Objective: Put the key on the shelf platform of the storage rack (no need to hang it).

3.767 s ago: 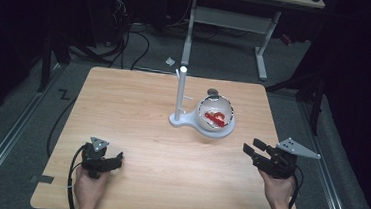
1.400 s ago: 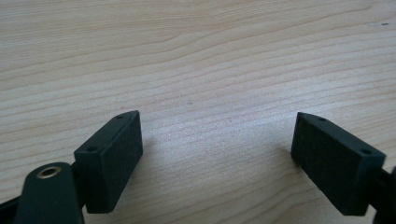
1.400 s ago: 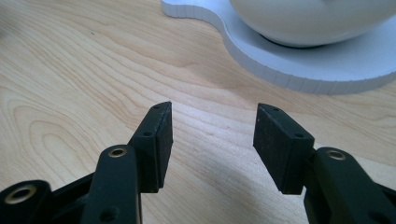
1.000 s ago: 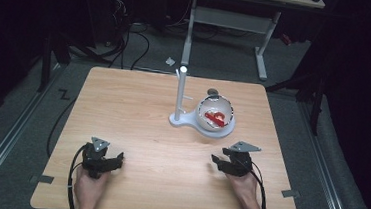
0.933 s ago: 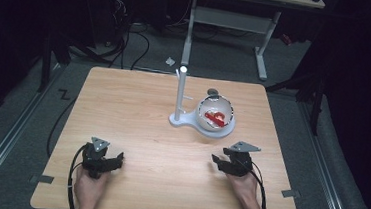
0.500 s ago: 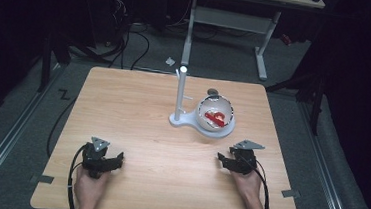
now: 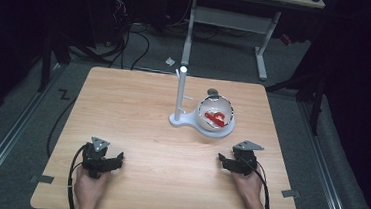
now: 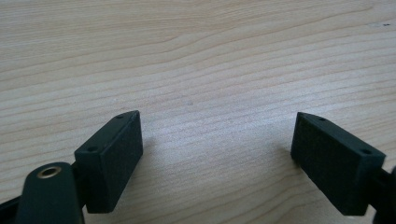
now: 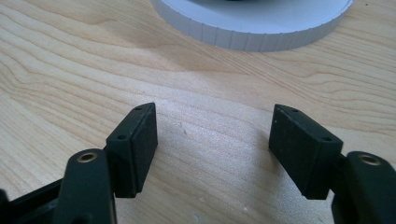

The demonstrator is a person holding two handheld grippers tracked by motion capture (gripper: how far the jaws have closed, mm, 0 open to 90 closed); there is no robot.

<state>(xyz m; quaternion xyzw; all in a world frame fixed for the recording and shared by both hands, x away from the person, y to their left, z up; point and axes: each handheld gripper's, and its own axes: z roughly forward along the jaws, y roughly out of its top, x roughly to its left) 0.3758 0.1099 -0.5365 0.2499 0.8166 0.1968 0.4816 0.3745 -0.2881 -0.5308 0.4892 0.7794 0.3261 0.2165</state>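
Both tongs spread over bare woodgrain table point(image 7: 138, 111)
Right gripper point(image 9: 212, 140) jaws just opening, nothing between; ribbed white round base point(image 9: 252, 23) at twelve o'clock; left gripper point(image 8: 217, 154) matte black, spread

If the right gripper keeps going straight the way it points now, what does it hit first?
Probably the white stand base. The right gripper has open jaws with nothing between them, bare table ahead, then the base's ribbed edge straight on. In the high view it looks slightly off-line, so a glancing pass is possible.
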